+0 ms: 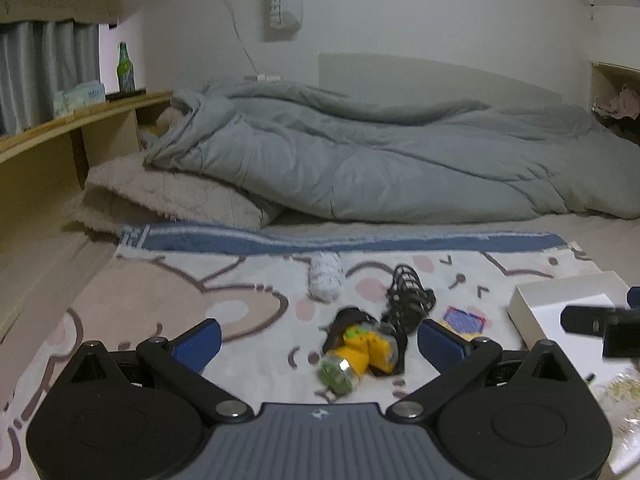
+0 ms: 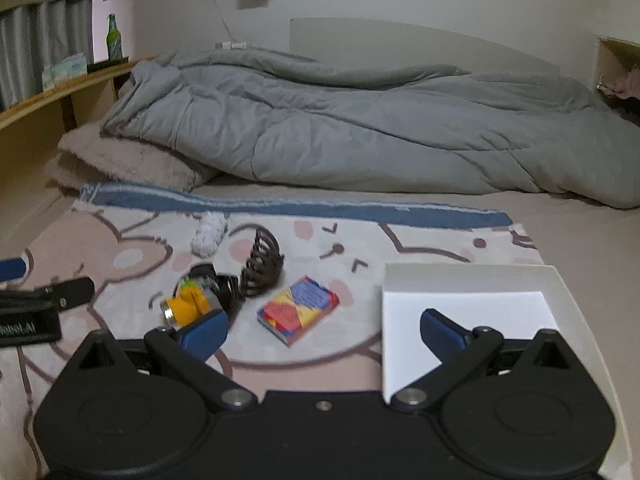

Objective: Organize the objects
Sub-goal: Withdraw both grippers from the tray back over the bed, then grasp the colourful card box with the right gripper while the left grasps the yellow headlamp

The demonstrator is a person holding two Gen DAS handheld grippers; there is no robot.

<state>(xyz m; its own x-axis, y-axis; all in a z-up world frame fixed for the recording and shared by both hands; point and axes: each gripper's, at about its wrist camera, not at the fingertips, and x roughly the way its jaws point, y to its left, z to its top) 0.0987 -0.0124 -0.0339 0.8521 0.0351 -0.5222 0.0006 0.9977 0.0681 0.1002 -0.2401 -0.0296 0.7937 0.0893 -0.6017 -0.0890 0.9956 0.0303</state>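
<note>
yellow headlamp (image 1: 358,354): on blanket (image 1: 160,292), between spread fingers of left gripper (image 1: 318,338)
right gripper (image 2: 323,330): released, empty
white box (image 2: 472,280): right of card pack (image 2: 298,310)

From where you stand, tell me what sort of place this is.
Most likely a bedroom: a rumpled grey duvet lies over a pillow on a bed, and a wooden bedside shelf holds a tissue box and green bottle.

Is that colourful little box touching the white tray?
Apart. The right wrist view shows blanket between the colourful box and the white tray.
</note>
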